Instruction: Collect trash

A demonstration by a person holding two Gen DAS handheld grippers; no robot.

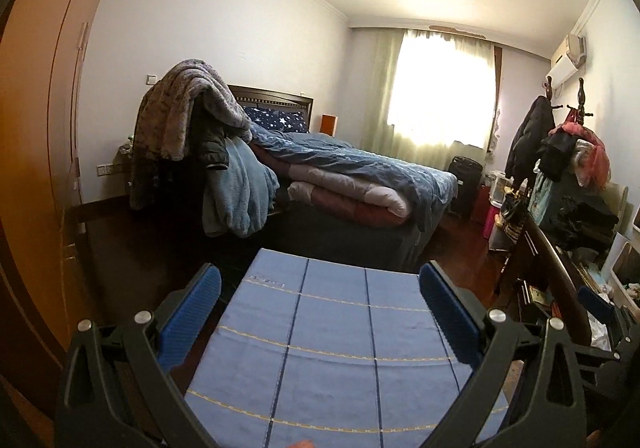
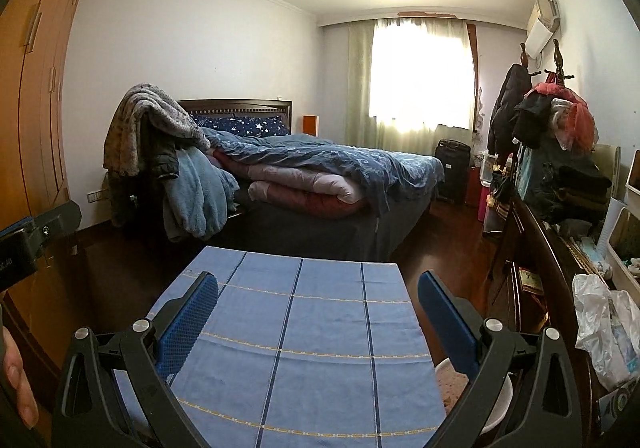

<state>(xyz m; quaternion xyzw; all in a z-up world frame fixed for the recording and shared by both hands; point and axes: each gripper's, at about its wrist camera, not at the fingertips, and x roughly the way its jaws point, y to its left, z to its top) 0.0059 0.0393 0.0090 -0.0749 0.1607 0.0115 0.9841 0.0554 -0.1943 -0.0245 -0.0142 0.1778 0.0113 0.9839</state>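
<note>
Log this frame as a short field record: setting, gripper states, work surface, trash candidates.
setting: bedroom, bed beyond the table
left gripper: open, holds nothing, above the blue cloth
right gripper: open, holds nothing
work surface: table under a blue checked cloth, nothing showing on the visible part
trash candidates: crumpled white plastic bag on the dresser to the right; whether it is trash cannot be told
other: white bowl at the table's right edge
</note>
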